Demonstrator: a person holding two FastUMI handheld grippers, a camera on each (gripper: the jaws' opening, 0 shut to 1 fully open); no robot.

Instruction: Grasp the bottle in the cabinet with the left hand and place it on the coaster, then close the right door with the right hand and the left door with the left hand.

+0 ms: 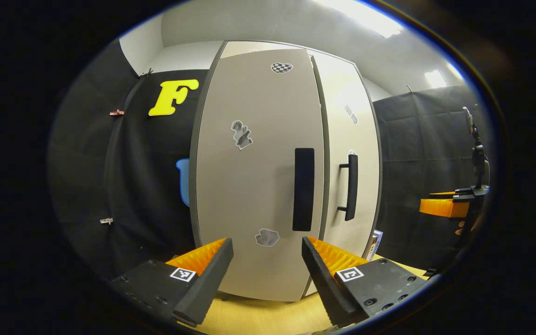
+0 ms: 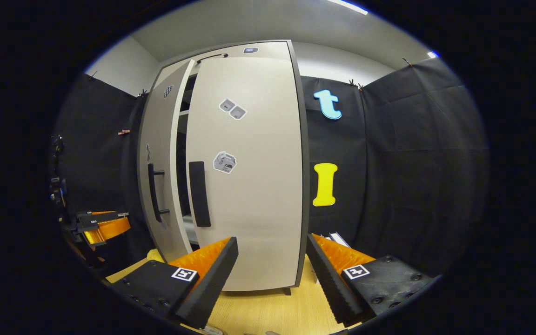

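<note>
A pale cabinet [image 1: 258,177] stands on a light wooden worktop [image 1: 258,316], ringed by black cloth walls under a white ceiling with strip lights. In the left gripper view the left claw [image 1: 267,265] hangs with jaws apart, empty, before the left door [image 1: 249,195]. In the right gripper view the right claw [image 2: 271,263] is spread too, facing the right door [image 2: 249,186]; a dark gap shows between the doors. The bottle cannot be made out.
</note>
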